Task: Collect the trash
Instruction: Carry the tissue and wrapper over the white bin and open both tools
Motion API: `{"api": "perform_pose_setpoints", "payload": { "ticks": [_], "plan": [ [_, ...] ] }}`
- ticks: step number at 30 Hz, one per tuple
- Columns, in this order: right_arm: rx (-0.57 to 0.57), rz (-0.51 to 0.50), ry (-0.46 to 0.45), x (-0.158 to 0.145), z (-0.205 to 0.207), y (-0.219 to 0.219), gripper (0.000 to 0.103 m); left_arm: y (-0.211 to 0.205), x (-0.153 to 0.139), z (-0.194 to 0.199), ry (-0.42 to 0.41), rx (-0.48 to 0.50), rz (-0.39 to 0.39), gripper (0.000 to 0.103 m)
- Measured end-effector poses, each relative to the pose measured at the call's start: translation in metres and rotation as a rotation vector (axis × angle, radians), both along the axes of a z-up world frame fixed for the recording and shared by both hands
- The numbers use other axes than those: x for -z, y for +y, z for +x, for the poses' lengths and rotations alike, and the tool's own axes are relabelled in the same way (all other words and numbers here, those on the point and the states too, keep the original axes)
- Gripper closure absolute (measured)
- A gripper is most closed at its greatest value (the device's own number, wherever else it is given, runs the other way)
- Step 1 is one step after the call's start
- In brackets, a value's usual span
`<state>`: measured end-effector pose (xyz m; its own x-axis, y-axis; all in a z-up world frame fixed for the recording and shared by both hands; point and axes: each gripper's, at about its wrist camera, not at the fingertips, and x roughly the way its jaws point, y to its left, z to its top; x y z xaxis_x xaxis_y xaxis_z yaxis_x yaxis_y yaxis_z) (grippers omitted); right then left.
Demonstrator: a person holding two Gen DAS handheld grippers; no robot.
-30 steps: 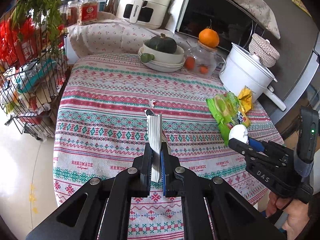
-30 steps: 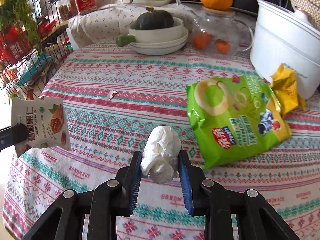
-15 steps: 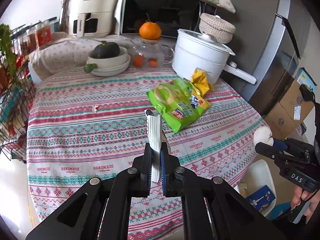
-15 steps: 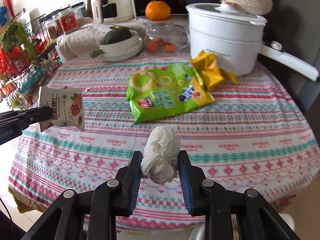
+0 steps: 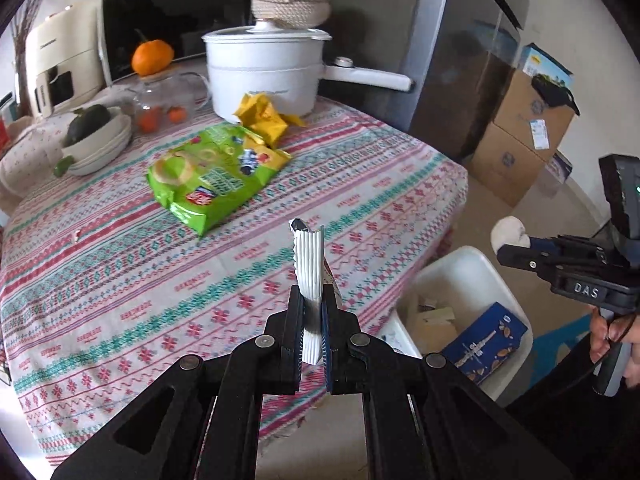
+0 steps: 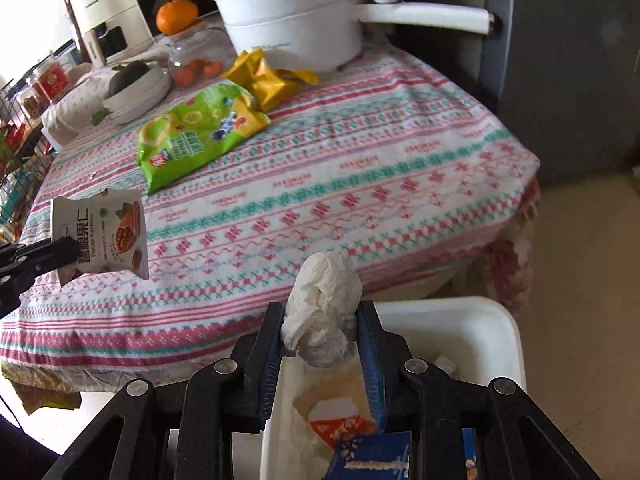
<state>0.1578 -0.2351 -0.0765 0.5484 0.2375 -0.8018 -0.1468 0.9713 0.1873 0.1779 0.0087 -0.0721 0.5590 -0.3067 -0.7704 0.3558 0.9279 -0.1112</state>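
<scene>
Covering the round tabletop (image 5: 120, 280) is a cloth of pink, teal and white woven bands, its edge hanging down on the near side. On it lie a green snack bag (image 5: 212, 176) and, just behind and touching it, a crumpled yellow wrapper (image 5: 264, 116). A white pot (image 5: 264, 68) with a long handle stands at the far side, a woven lidded basket (image 5: 290, 2) on top of it. To the left sit a glass jar (image 5: 164, 100) with small orange fruit inside, an orange (image 5: 152, 56) on its lid, and stacked white bowls (image 5: 100, 144) holding a dark green squash. A cream air fryer (image 5: 60, 60) and a dark oven front stand behind.

The left gripper (image 5: 312, 320) has its jaws pressed together on a pecan snack packet (image 5: 308, 264) (seen edge-on in its own camera, face-on in the right one), held in the air above the near part of the cloth. The right gripper (image 6: 320, 344) has its jaws clamped on a crumpled white tissue (image 6: 320, 304), held directly over the white trash bin (image 6: 480, 320) that stands on the floor beside the table. Inside the bin lie a blue box (image 5: 484, 340) and paper scraps. Cardboard boxes (image 5: 520, 136) are stacked on the beige floor near a grey fridge (image 5: 460, 60).
</scene>
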Motion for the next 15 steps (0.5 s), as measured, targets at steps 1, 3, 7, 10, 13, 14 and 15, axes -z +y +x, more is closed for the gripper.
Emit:
{"api": "perform_pose_setpoints", "payload": {
  "ticks": [1,3,7,10,13,14,15],
  "plan": [
    [0.009,-0.005,0.006,0.003,-0.002,-0.006,0.07,-0.009,0.002,-0.004,0.004,0.031,-0.004,0.095],
    [0.032,-0.011,0.016,0.008,-0.006,-0.019,0.07,-0.03,0.008,-0.013,0.019,0.102,-0.01,0.095],
    [0.077,0.002,0.049,0.02,-0.014,-0.043,0.07,-0.075,0.027,-0.028,0.052,0.242,-0.005,0.095],
    [0.095,0.004,0.072,0.028,-0.018,-0.053,0.07,-0.107,0.044,-0.035,0.08,0.327,0.011,0.095],
    [0.101,0.007,0.083,0.033,-0.02,-0.059,0.07,-0.129,0.06,-0.037,0.106,0.377,0.018,0.095],
    [0.102,0.009,0.085,0.034,-0.021,-0.061,0.07,-0.134,0.065,-0.037,0.113,0.385,0.019,0.095],
    [0.104,0.011,0.088,0.035,-0.021,-0.063,0.07,-0.138,0.069,-0.036,0.12,0.389,0.021,0.094]
  ]
}}
